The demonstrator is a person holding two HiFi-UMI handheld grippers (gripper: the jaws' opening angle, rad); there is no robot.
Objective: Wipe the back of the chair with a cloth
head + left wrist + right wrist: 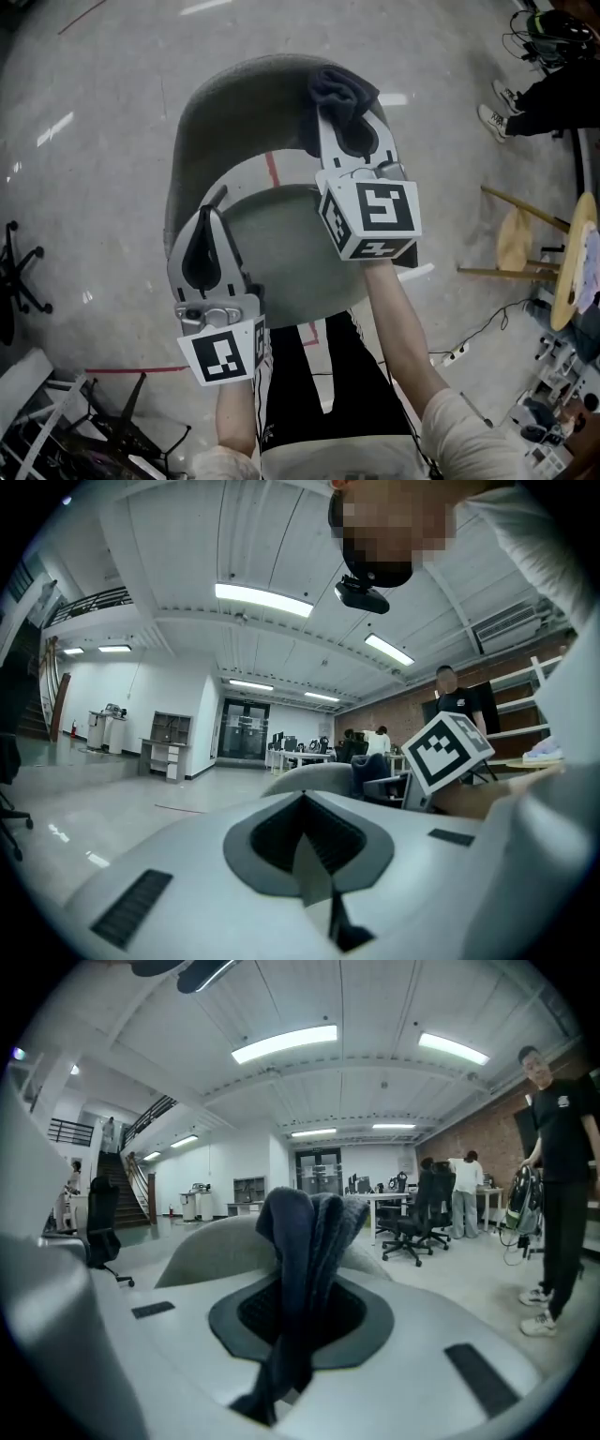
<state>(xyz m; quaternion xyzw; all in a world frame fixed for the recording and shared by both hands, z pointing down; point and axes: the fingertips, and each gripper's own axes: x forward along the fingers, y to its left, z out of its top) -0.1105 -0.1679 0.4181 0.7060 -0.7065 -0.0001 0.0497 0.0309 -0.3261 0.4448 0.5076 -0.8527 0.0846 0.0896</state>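
A grey-green chair with a curved back (230, 94) and round seat (281, 253) stands below me on the floor. My right gripper (342, 117) is shut on a dark blue cloth (339, 86), which it holds against the top right of the chair back. In the right gripper view the cloth (305, 1241) bunches up out of the jaws, with the chair back (211, 1246) just behind it. My left gripper (202, 253) is shut and holds nothing; it sits at the left end of the chair back. The left gripper view shows the chair back (314, 778) ahead.
A wooden stool (516, 239) and a round table edge (574, 267) stand to the right. Someone's shoes (497, 105) show at far right. A power strip and cable (457, 353) lie on the floor. Black stands and clutter (94, 427) fill the lower left.
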